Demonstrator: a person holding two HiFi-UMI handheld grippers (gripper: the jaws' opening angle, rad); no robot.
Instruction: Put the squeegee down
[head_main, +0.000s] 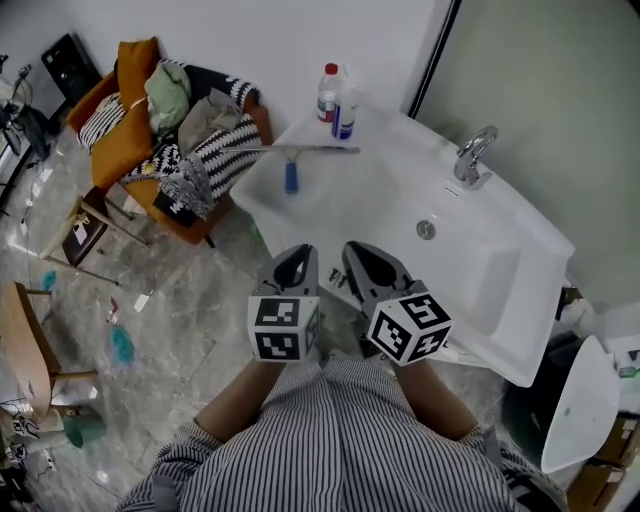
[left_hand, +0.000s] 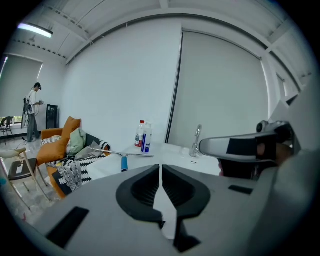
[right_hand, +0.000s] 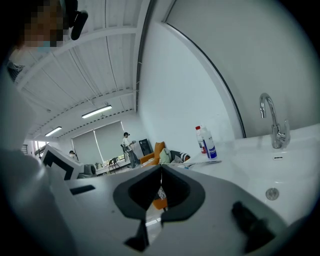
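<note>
No writing is legible; the labels on the two bottles (head_main: 336, 101) are too small.

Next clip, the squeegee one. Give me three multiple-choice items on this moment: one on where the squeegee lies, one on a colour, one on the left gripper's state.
1. The squeegee lies:
A. in the basin
B. on the counter near the bottles
C. on the armchair

2. Its handle is:
A. blue
B. red
C. yellow

3. The left gripper is:
A. shut on the squeegee
B. wide open
C. shut and empty

Key:
1 B: the head view shows it flat on the white counter.
2 A: the grip is plainly blue.
3 C: in the left gripper view the jaws meet with nothing between them.
</note>
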